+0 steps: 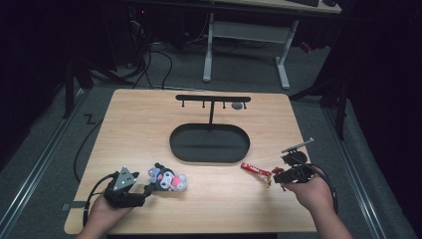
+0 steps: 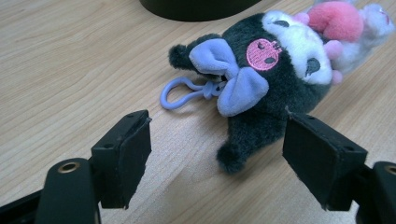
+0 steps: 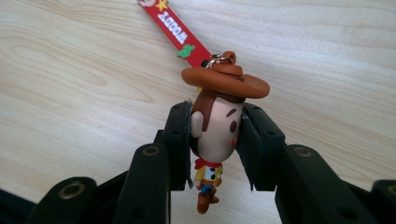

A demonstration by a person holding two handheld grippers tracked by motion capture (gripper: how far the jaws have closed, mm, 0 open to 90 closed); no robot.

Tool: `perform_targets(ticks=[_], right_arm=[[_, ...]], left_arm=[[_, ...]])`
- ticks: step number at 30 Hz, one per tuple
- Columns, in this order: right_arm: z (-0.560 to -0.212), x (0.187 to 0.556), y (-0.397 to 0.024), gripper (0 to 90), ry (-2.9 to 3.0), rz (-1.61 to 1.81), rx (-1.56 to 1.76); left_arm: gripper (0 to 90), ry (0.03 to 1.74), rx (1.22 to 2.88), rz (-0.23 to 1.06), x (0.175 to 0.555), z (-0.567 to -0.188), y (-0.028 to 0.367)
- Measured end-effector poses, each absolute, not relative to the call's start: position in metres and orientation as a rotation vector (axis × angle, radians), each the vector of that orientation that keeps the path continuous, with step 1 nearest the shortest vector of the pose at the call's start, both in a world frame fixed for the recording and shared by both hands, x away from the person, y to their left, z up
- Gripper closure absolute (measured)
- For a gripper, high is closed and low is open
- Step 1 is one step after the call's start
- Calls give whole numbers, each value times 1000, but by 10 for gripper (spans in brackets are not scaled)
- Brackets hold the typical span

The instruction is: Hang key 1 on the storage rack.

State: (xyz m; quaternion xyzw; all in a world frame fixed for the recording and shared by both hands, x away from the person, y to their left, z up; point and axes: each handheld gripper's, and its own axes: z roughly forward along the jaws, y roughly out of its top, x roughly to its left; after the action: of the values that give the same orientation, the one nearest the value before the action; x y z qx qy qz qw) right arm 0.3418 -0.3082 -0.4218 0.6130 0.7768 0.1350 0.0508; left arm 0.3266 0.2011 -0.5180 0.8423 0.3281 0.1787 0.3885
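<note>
The right tongs (image 3: pixel 215 140) pinch a small cowboy figure keychain (image 3: pixel 218 130) by its head, one pad on each side of the face, with the brown hat above the pads and the little body and boots hanging below them. A red strap (image 3: pixel 180 35) is clipped to a ring at the hat and trails away across the wooden surface (image 3: pixel 70 93). In the high view the right tongs (image 1: pixel 272 175) sit near the front right of the surface, and the strap (image 1: pixel 255 170) lies slanted toward the tray.

The left tongs (image 2: pixel 217 154) stand spread wide, with nothing gripped. A dark plush toy keychain (image 2: pixel 275 74) with a lilac bow, a pink embroidered patch and a lilac clip loop lies on its side just ahead of them; its lower tuft reaches between the pads without touching either. In the high view the plush (image 1: pixel 169 179) rests at the front left, just beside the left tongs (image 1: pixel 144 190).

At the middle of the surface lies a black oval tray (image 1: pixel 209 144) with nothing in it. Behind it rises a black hook rack (image 1: pixel 213 99), with a small grey piece at its right end.
</note>
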Motion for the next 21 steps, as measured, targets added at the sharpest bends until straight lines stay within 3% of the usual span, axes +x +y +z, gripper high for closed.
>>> perform_targets(ticks=[21], right_arm=[[-368, 348, -277, 663, 2444, 451, 1788]], left_arm=[[240, 838, 2136, 451, 326, -518, 203]])
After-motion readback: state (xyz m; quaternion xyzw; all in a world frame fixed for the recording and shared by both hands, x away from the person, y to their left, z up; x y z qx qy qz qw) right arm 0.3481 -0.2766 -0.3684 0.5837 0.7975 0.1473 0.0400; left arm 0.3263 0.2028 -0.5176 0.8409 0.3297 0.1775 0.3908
